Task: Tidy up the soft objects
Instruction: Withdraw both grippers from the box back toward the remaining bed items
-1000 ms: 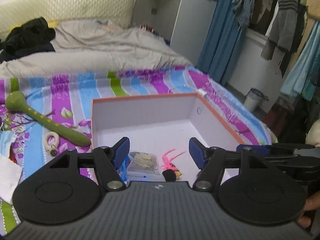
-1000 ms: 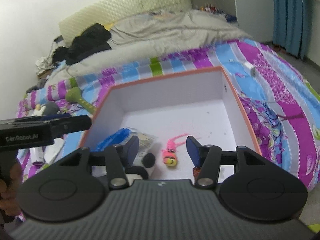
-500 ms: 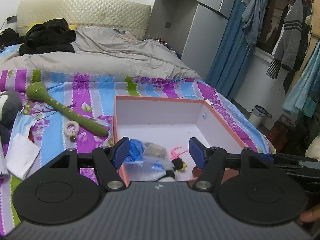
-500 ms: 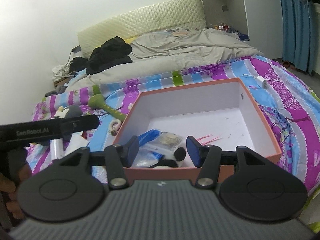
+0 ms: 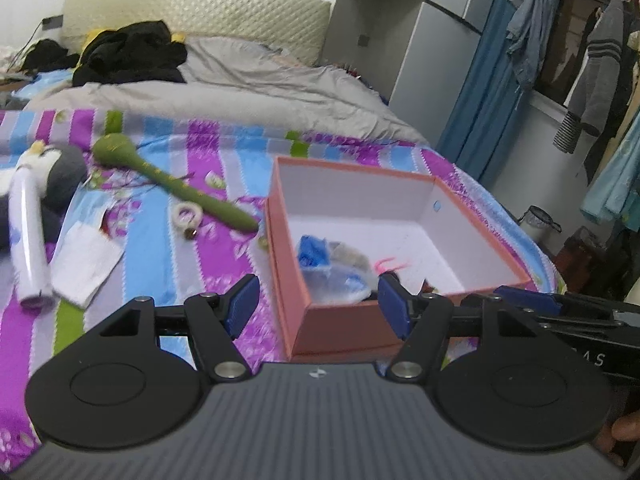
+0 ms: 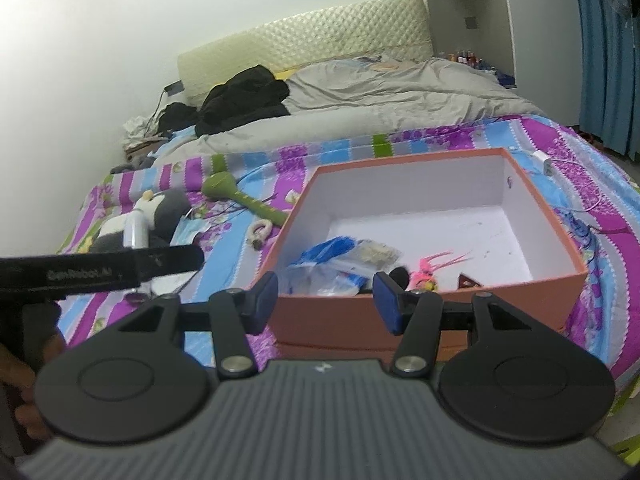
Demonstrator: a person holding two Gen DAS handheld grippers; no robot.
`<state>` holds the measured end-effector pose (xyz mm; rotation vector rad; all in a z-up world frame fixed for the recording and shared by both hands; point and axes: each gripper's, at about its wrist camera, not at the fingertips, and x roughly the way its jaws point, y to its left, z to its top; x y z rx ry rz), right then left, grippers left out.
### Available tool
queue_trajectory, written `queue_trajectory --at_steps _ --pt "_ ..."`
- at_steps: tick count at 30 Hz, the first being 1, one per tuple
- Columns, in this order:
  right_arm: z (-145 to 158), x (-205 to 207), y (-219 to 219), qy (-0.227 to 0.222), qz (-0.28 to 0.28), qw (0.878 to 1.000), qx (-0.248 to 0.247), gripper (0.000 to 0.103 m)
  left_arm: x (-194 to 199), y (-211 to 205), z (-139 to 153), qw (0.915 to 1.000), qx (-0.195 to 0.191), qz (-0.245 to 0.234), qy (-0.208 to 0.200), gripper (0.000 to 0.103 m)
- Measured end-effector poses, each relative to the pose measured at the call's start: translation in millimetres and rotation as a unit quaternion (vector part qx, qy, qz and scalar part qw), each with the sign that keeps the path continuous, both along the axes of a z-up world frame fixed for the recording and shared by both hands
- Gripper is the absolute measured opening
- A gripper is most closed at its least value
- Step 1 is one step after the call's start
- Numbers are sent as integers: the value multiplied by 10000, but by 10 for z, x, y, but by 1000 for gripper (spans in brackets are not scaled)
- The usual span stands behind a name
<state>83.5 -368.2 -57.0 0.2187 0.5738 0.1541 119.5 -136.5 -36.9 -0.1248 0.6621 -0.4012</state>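
Between picks: left gripper (image 5: 313,307) and right gripper (image 6: 325,299) fingers released, empty. Next: fetch grey-and-white plush penguin (image 6: 160,216) into salmon cardboard box (image 6: 532,196).

Both grippers are hanging empty, fingers parted, each angled downward.

The left gripper (image 5: 314,304) is holding its blue-padded fingers (image 5: 242,306) wide apart with nothing between them, and the right gripper (image 6: 326,300) is keeping its fingers (image 6: 386,300) somewhat closer together, also gripping nothing. In the right wrist view the left gripper's black body is showing at the left edge, with the person's hand (image 6: 24,384) wrapping its handle; a fingertip is showing at the lower right of the left wrist view.
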Motion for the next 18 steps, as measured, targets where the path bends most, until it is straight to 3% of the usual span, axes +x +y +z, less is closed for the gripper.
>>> queue_trajectory --at_steps 11,18 --pt "-273 -182 418 246 304 9992 -74 56 -237 526 -214 9988 12 471 101 71" --pt "-488 -191 845 456 690 9965 -97 56 -336 950 -366 9962 254 806 219 71"
